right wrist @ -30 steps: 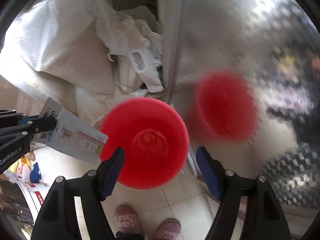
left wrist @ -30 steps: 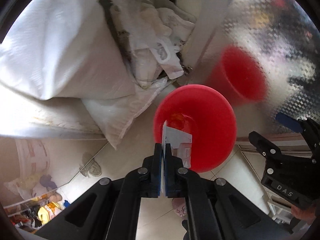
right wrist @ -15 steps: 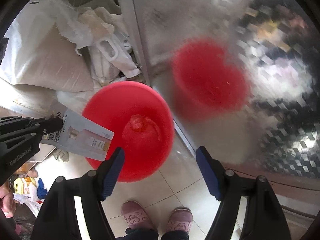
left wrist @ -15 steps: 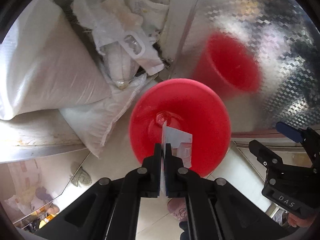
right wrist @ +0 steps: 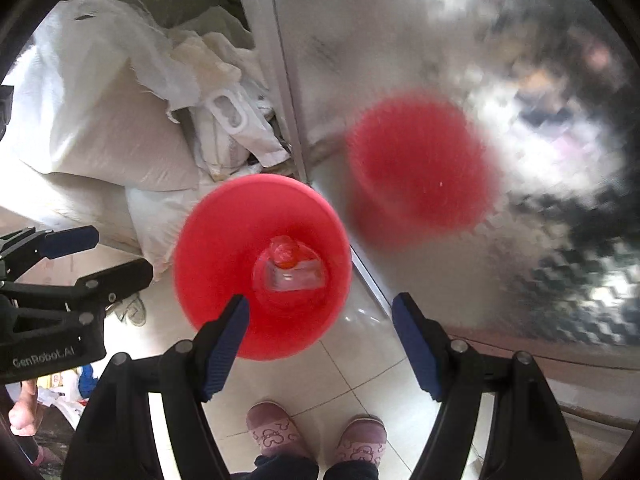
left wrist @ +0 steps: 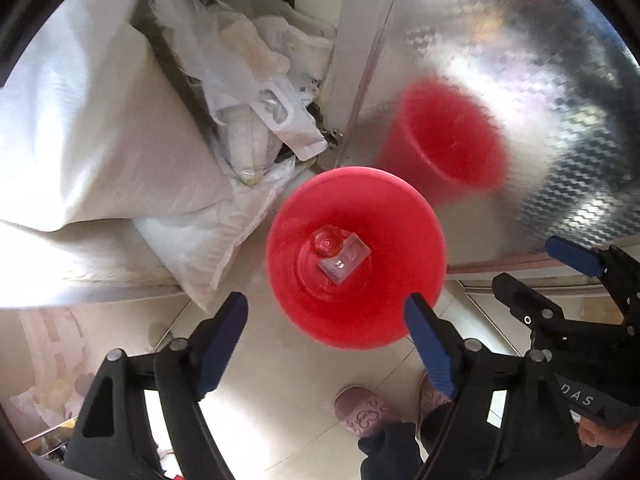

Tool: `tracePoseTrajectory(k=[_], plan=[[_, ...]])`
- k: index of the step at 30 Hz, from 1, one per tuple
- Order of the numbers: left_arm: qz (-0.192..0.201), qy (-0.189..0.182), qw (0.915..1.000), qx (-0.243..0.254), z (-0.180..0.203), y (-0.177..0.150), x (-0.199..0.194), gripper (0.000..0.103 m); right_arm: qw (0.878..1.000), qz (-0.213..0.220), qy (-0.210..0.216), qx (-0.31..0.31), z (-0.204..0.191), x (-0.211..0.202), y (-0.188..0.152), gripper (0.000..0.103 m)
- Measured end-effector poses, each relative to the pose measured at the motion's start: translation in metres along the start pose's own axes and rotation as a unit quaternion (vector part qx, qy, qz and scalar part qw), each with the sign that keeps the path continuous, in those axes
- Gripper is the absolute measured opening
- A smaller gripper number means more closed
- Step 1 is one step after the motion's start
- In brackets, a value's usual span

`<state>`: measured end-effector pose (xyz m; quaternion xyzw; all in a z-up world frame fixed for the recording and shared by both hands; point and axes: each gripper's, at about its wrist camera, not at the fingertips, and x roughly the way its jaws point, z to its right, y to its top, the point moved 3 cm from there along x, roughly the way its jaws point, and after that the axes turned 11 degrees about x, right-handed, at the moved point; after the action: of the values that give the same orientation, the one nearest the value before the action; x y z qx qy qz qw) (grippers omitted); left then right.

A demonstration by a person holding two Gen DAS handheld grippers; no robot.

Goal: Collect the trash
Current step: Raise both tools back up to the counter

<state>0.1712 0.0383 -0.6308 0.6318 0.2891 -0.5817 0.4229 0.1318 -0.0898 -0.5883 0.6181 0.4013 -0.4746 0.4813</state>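
Hovering above the round red plastic bin [left wrist: 356, 258], the left gripper [left wrist: 326, 316] is spreading its jaws with nothing between them; the small flat printed carton [left wrist: 344, 258] lies at the bin's bottom beside a clear rounded piece of trash [left wrist: 326, 242]. The right gripper [right wrist: 320, 320], also above the bin, has its jaws apart and empty. One risk, as a judgement: the bin looks light, so a gripper dipping toward its rim could tip it onto the pale tiled floor [left wrist: 280, 380] beside it.

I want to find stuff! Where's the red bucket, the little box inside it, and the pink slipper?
red bucket [left wrist: 384, 320]: left wrist view, inner wall near the rim.
little box [left wrist: 345, 261]: left wrist view, its flat top face.
pink slipper [right wrist: 269, 428]: right wrist view, the toe.
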Motion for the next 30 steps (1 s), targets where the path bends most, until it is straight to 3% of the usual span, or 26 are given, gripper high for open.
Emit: tracePoseTrajectory(k=[5,7,17,30], plan=[[0.000,0.022,0.9997,-0.010,0.001,-0.009,-0.051,0.082,1.000,0.005,0.013,-0.013,-0.008,-0.038,0.001,0.073],[-0.001,0.012,0.9995,-0.029,0.002,-0.014,-0.071,0.082,1.000,0.004,0.019,-0.019,-0.011,-0.055,0.001,0.083],[0.012,0.030,0.9942,-0.103,0.003,-0.033,-0.193,0.084,0.998,0.022,0.017,-0.051,-0.033,-0.160,0.010,0.084],[0.099,0.068,0.9860,-0.116,-0.005,-0.029,-0.374,0.084,0.990,0.097,0.018,-0.100,-0.068,-0.331,0.031,0.088]])
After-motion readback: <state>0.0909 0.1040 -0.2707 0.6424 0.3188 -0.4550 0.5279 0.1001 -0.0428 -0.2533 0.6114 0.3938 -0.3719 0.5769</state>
